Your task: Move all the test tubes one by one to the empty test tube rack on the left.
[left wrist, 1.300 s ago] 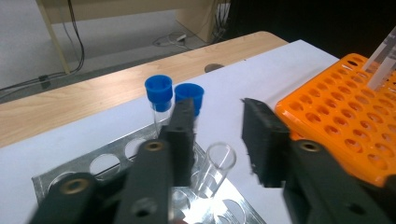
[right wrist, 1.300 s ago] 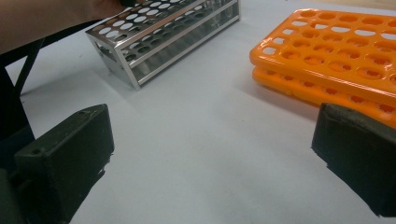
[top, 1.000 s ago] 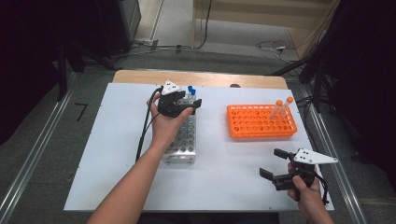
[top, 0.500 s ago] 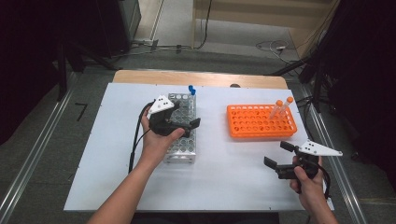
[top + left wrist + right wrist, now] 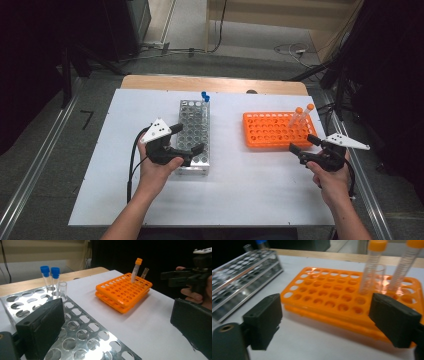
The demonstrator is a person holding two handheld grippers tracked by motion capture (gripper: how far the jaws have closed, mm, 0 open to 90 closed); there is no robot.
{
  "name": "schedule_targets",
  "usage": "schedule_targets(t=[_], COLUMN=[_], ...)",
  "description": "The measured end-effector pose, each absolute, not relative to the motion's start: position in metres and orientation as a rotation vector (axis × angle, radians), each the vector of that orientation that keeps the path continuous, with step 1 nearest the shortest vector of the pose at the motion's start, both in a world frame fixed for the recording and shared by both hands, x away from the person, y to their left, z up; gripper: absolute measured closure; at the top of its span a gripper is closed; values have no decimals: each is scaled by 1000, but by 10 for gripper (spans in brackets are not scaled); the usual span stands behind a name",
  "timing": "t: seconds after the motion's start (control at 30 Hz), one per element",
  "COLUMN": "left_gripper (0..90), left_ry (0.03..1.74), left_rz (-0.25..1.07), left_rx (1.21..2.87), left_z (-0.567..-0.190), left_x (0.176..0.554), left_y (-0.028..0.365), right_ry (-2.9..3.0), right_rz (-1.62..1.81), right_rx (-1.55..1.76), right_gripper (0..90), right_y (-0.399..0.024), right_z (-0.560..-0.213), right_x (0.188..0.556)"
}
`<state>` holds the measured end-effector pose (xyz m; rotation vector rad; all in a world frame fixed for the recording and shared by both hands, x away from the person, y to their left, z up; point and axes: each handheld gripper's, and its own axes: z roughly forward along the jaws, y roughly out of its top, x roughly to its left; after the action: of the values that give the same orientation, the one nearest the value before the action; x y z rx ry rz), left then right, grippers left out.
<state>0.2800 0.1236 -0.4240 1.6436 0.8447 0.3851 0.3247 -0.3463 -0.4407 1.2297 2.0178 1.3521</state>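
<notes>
A metal tube rack [image 5: 192,117] stands left of centre, with two blue-capped tubes [image 5: 205,96] at its far end. My left gripper [image 5: 189,138] hovers over the rack's near end, open and empty; its jaws have just been opening. In the left gripper view, an uncapped tube [image 5: 62,290] stands beside the blue-capped tubes [image 5: 50,277]. An orange rack [image 5: 270,131] on the right holds two orange-capped tubes [image 5: 302,112] at its far right. My right gripper [image 5: 303,143] is open at that rack's near right corner; its jaws have just been closing, with nothing between them.
The racks stand on a white board [image 5: 240,190] on a wooden table [image 5: 150,82]. A black cable [image 5: 132,165] trails from the left gripper. Dark equipment and floor cables lie beyond the far edge. Metal rails [image 5: 35,170] run along both sides.
My left hand has drawn back from the blue-capped tubes at the rack's far end to its near end. My right hand has moved away from me, up to the orange rack's corner.
</notes>
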Motion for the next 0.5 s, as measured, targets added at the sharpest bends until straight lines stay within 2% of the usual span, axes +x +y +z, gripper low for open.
schedule_targets(t=[0.27,0.5], left_gripper=[0,0], left_ry=[871,868], left_rz=[380,369], left_rx=[1628,1629], left_z=[-428,-430], left_x=[274,273], left_y=[134,133], right_ry=[1952,1921], right_rz=[1224,1179], right_rx=[1334,1369], right_gripper=[332,488], right_y=[-355,-355], right_z=[-457,-465], right_x=[364,382])
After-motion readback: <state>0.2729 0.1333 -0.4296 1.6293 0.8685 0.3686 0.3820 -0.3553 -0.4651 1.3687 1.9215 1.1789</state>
